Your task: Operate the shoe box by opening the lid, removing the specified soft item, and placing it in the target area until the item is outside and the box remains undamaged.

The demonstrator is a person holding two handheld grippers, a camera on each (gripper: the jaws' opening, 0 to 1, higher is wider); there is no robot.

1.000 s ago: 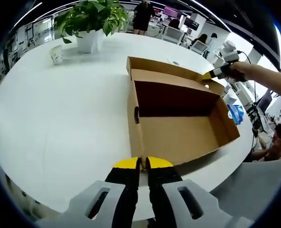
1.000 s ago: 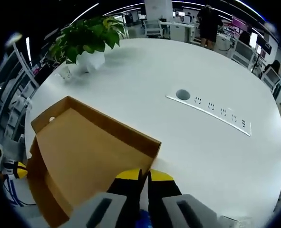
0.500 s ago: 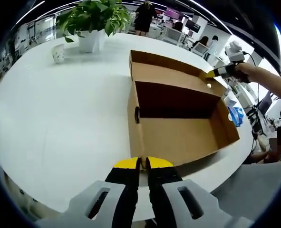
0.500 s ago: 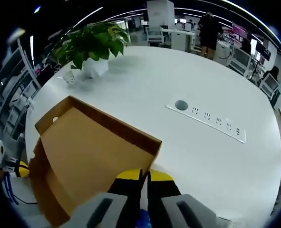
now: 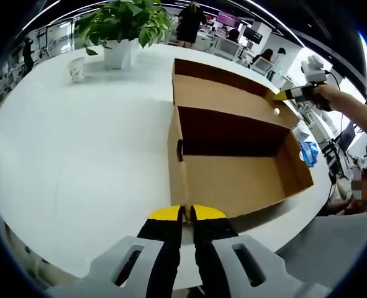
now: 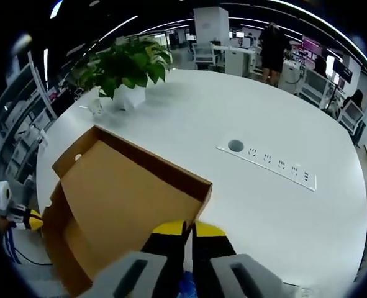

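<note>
An open brown cardboard shoe box (image 5: 233,180) lies on the white table (image 5: 77,155), and its inside shows bare cardboard. My left gripper (image 5: 186,214) is shut on the box's near corner wall. The lid (image 5: 226,96) stands raised at the far side. My right gripper (image 5: 281,96), held by a person's hand, is shut on the lid's right corner. In the right gripper view the lid (image 6: 121,198) spreads out ahead of my right gripper (image 6: 186,228), with the left gripper's yellow tip (image 6: 31,218) at the far left. A blue soft thing (image 5: 307,151) lies outside the box's right end.
A potted plant (image 5: 118,25) and a paper cup (image 5: 76,70) stand at the table's far left. A socket strip (image 6: 276,166) and a cable hole (image 6: 235,146) are set into the table beyond the lid. People and desks fill the background.
The lid has swung a little higher and further back, with the right gripper rising along with it. The left gripper and the box body have stayed put.
</note>
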